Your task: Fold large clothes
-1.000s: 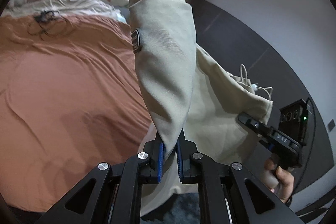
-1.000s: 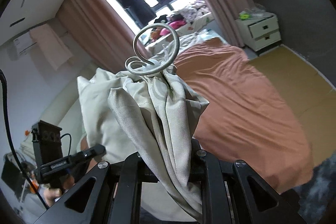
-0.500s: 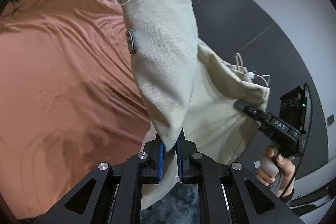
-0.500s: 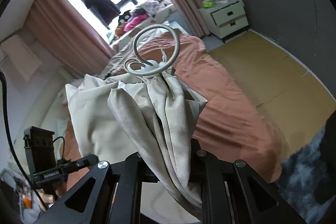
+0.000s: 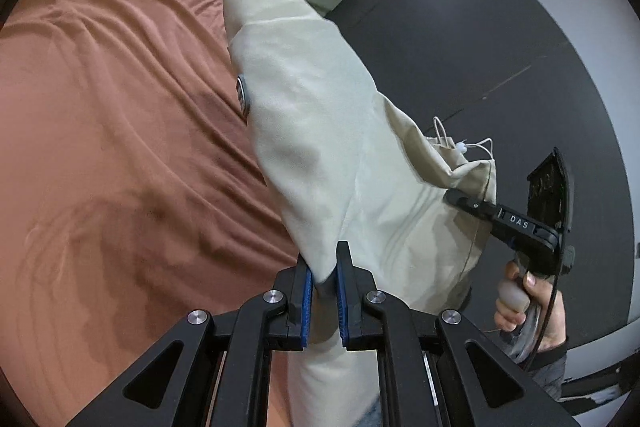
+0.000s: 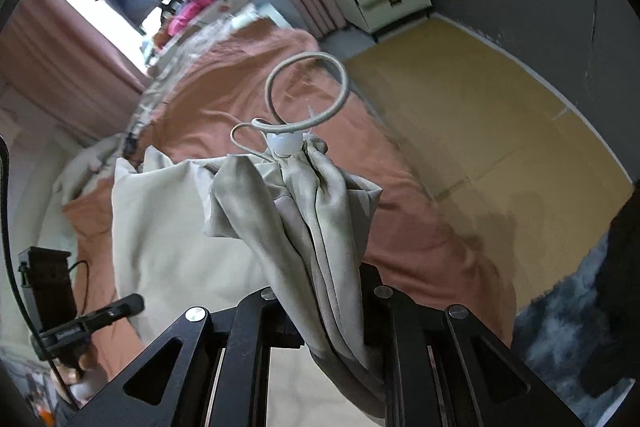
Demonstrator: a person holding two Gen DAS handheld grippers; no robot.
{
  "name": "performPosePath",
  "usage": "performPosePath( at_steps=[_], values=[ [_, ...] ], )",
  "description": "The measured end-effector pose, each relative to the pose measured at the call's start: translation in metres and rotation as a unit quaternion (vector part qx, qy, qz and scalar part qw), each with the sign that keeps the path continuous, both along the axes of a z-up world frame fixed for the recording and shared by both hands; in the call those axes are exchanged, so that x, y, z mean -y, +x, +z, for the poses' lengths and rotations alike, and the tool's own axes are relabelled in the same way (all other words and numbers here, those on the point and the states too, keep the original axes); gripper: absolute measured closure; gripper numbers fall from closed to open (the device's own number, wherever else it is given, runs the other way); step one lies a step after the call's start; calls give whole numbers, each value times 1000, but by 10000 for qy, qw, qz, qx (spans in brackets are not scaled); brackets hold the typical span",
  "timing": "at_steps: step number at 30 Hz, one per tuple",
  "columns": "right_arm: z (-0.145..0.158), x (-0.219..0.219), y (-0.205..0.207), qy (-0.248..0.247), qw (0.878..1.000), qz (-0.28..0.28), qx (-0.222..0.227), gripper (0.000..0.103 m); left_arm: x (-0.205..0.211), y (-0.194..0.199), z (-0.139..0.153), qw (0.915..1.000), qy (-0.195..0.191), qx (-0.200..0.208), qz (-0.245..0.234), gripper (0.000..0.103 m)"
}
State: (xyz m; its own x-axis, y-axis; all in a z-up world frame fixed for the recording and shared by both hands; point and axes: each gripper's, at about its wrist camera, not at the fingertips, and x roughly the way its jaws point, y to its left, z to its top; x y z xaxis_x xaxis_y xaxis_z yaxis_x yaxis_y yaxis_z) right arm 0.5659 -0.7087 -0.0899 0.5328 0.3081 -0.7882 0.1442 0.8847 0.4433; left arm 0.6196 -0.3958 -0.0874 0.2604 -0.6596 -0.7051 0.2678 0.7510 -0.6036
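The large beige cloth garment (image 5: pixel 320 147) hangs in the air above the rust-brown bed (image 5: pixel 120 147). The left gripper (image 5: pixel 323 301) pinches one edge; the right gripper (image 6: pixel 328 307) clamps a bunched drawstring end. Judged step: spreading. Next, lower it flat onto the bed.

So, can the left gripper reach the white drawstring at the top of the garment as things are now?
Probably not. The left gripper is shut on a fold of the beige garment, so it is occupied. The drawstring loops above the bunch that the right gripper holds, well apart from the left.
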Motion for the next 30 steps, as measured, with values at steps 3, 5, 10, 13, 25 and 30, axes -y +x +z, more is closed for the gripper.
performPosePath(
  at_steps=[3,5,10,13,25,30],
  values=[
    [-24,4,16,-30,9999,6,-164,88,4,17,-24,9999,151,-39,17,92],
    [-36,1,27,-172,9996,39,-238,87,5,23,-38,9995,266,-103,101,89],
    [-63,-4,41,-859,9943,-323,-551,45,0,28,-74,9982,414,-392,166,38],
    [-61,9,24,-786,9940,-635,-425,38,-9,19,-77,9976,535,-388,199,38],
    [-47,57,-122,-795,9853,-1497,-195,35,-8,-20,-84,9970,572,-514,121,38],
    [-56,60,-185,-308,9809,-1922,-15,35,3,-48,-85,9960,593,-664,14,38]
  ],
)
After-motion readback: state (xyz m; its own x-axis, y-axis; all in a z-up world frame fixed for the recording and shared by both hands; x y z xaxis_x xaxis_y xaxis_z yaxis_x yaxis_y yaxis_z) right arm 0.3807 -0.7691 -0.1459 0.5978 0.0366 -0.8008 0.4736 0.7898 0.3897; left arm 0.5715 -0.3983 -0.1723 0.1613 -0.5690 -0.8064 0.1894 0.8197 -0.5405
